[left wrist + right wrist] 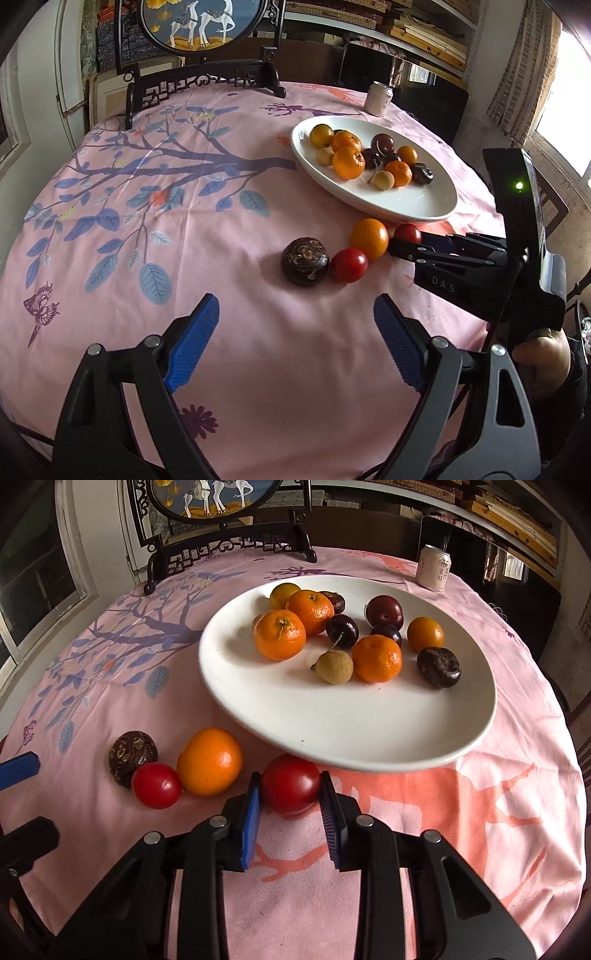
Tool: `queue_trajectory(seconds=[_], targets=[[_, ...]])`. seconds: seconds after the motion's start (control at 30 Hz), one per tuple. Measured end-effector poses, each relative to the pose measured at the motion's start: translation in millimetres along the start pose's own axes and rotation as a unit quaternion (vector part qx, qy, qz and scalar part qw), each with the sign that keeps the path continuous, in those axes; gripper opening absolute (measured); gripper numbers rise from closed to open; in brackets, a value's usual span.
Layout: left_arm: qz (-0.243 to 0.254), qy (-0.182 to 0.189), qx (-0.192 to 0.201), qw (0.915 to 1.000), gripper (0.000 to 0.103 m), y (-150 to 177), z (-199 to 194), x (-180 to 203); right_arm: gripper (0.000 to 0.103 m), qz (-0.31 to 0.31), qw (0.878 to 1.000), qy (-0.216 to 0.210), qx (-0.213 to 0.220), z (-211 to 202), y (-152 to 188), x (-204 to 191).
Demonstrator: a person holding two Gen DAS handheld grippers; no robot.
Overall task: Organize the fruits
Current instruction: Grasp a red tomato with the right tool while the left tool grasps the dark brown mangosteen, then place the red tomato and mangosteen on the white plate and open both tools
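A white plate [369, 738] holds several fruits: oranges, dark plums, a longan. It also shows in the left wrist view [406, 206]. In front of it on the pink cloth lie an orange [209, 761], a small red fruit [156, 785] and a dark brown patterned fruit [132, 757]. My right gripper [290, 794] is shut on a red fruit [290, 788] at the plate's near rim, low over the cloth. My left gripper [295, 332] is open and empty, just short of the dark fruit [305, 261], the red one [348, 264] and the orange [369, 238].
A pale drink can [433, 568] stands behind the plate. A dark carved stand with a round deer picture [199, 79] sits at the table's far edge. The round table drops off to the right of the plate.
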State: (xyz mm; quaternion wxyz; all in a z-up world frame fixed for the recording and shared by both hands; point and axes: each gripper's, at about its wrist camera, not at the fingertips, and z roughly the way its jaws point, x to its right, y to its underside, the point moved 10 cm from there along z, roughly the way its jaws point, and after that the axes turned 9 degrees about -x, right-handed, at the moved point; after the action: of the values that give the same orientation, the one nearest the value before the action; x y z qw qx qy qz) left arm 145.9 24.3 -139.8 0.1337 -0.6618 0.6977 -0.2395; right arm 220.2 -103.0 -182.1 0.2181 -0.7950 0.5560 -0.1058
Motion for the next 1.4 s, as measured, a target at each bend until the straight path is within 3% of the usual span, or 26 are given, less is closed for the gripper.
queue_trajectory(seconds=[0.1, 0.23, 0.43, 0.5, 0.67, 0.7, 0.73, 0.97, 1.2, 1.4], targets=[[0.007, 0.010, -0.010, 0.9999, 0.088, 1, 5, 8, 0.031, 0.002, 1.000, -0.001, 0.010, -19, 13, 1], [0.022, -0.053, 0.004, 0.9983, 0.085, -9, 11, -5, 0.031, -0.002, 1.000, -0.012, 0.019, -46, 41, 6], [0.043, -0.055, -0.044, 0.9966, 0.082, -14, 50, -7, 0.031, 0.018, 0.999, -0.023, 0.038, -72, 65, 21], [0.039, -0.063, -0.064, 0.9952, 0.072, -14, 64, -10, 0.031, 0.024, 0.998, -0.026, 0.046, -78, 66, 25], [0.047, -0.058, -0.050, 0.9960, 0.054, -29, 70, -5, 0.031, 0.034, 0.997, -0.034, 0.057, -88, 65, 28], [0.051, -0.053, -0.048, 0.9961, 0.043, -30, 70, -2, 0.031, 0.035, 0.997, -0.036, 0.058, -88, 65, 28], [0.053, -0.048, -0.046, 0.9964, 0.039, -31, 70, 1, 0.031, 0.035, 0.997, -0.037, 0.058, -88, 66, 27], [0.028, -0.030, -0.020, 0.9990, 0.039, -28, 45, -3, 0.031, 0.032, 0.997, -0.036, 0.062, -92, 64, 23], [0.032, 0.002, 0.006, 0.9995, 0.039, -26, 10, 11, 0.031, 0.035, 0.997, -0.038, 0.059, -87, 63, 23], [0.051, 0.017, 0.002, 0.9986, 0.039, -52, 5, 34, 0.031, 0.037, 0.997, -0.028, 0.054, -81, 39, 38]])
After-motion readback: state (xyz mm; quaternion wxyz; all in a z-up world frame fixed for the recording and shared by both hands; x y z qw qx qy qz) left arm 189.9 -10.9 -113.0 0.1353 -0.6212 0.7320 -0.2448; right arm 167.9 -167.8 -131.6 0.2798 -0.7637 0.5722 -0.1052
